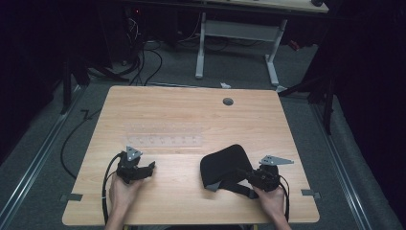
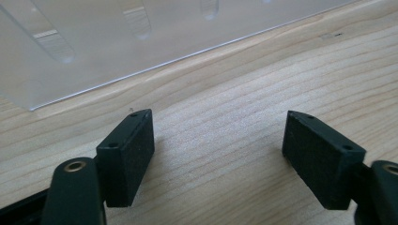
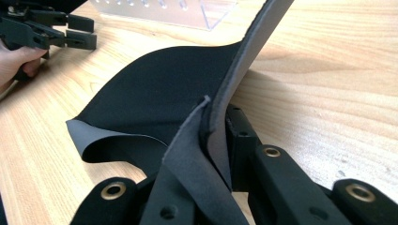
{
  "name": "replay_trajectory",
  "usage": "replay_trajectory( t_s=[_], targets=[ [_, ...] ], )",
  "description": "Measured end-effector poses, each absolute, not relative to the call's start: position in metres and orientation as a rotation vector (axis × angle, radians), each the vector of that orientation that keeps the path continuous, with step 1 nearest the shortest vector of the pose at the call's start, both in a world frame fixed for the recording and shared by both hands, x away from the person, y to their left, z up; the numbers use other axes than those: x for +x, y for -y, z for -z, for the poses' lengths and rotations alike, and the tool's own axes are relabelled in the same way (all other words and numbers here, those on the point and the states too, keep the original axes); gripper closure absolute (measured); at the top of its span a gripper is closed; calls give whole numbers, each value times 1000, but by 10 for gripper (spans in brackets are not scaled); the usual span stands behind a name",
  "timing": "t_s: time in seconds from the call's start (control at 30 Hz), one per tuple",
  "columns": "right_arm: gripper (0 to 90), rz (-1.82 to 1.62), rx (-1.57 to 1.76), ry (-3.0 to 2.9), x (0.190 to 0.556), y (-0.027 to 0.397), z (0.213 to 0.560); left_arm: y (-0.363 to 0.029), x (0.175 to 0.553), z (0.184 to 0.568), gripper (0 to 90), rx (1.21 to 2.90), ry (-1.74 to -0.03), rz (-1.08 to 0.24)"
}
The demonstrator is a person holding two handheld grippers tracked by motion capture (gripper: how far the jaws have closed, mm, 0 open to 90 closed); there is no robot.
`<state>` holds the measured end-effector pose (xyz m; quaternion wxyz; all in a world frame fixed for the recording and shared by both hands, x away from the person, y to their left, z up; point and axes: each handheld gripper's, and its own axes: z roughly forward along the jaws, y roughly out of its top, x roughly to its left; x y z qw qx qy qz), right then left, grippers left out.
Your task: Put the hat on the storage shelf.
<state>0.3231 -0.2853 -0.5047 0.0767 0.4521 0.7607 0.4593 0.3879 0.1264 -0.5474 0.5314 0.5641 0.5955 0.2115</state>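
A black flexible sheet with a grey underside lies folded on the wooden table, right of centre. My right gripper is shut on the sheet's near edge. In the right gripper view the jaws pinch two layers of the sheet, one grey edge rising upward. My left gripper hovers low over bare wood at the front left, open with nothing between its pads. It also appears at the far left as seen from the right gripper.
A clear acrylic rack with a row of holes lies across the table's middle, just beyond the left gripper. A grey cable grommet sits near the back edge. Behind the table stand another desk's legs and floor cables.
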Motion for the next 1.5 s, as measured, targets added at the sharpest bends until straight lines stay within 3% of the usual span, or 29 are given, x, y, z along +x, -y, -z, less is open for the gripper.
replay_trajectory(
  t_s=[0.43, 0.67, 1.07, 1.5],
  targets=[
    [844, -1430, 1364, -2261, 320, 289, 491, -127, 386, 547, 229, 1375, -1398, -489],
    [844, -1451, 1329, -2260, 321, 287, 480, -119, 374, 542, 255, 1401, -1289, -535],
    [844, -1481, 1297, -2279, 326, 278, 466, -92, 338, 510, 241, 1430, -1059, -367],
    [844, -1490, 1273, -2320, 334, 263, 459, -63, 320, 491, 230, 1482, -909, -297]
  ],
)
